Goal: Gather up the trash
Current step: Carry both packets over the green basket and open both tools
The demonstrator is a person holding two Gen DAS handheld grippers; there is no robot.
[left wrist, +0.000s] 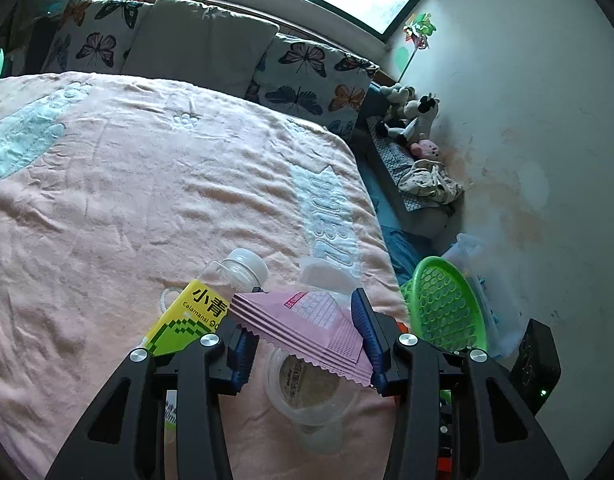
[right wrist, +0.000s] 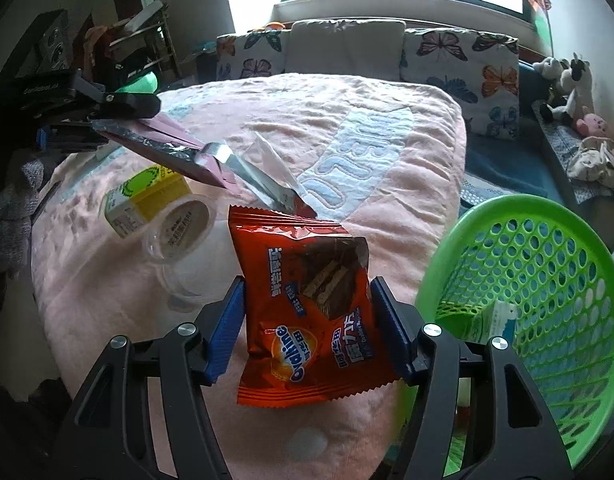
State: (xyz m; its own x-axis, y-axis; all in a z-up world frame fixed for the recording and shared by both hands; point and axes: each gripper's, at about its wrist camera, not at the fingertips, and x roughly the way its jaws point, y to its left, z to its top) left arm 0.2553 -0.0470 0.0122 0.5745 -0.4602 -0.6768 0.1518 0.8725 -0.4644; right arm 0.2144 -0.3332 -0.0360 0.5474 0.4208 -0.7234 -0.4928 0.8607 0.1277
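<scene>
My left gripper (left wrist: 305, 310) is shut on a pink snack wrapper (left wrist: 307, 326), held above the pink bed cover; the same wrapper shows in the right wrist view (right wrist: 179, 152). Below it lie a clear plastic cup (left wrist: 309, 390) and a bottle with a yellow-green label (left wrist: 195, 316), which also show in the right wrist view as cup (right wrist: 179, 232) and bottle (right wrist: 147, 196). My right gripper (right wrist: 307, 296) is shut on an orange Ovaltine wrapper (right wrist: 307, 312). A green mesh basket (right wrist: 547, 280) stands at the right with a white-blue packet (right wrist: 491, 320) inside.
The basket (left wrist: 447, 304) sits off the bed's right edge beside the white wall. Butterfly pillows (left wrist: 307, 76) line the headboard. Plush toys (left wrist: 411, 116) and cloth lie on a side ledge. A black box (left wrist: 535, 364) stands by the wall. Clutter (right wrist: 119, 52) fills the left side.
</scene>
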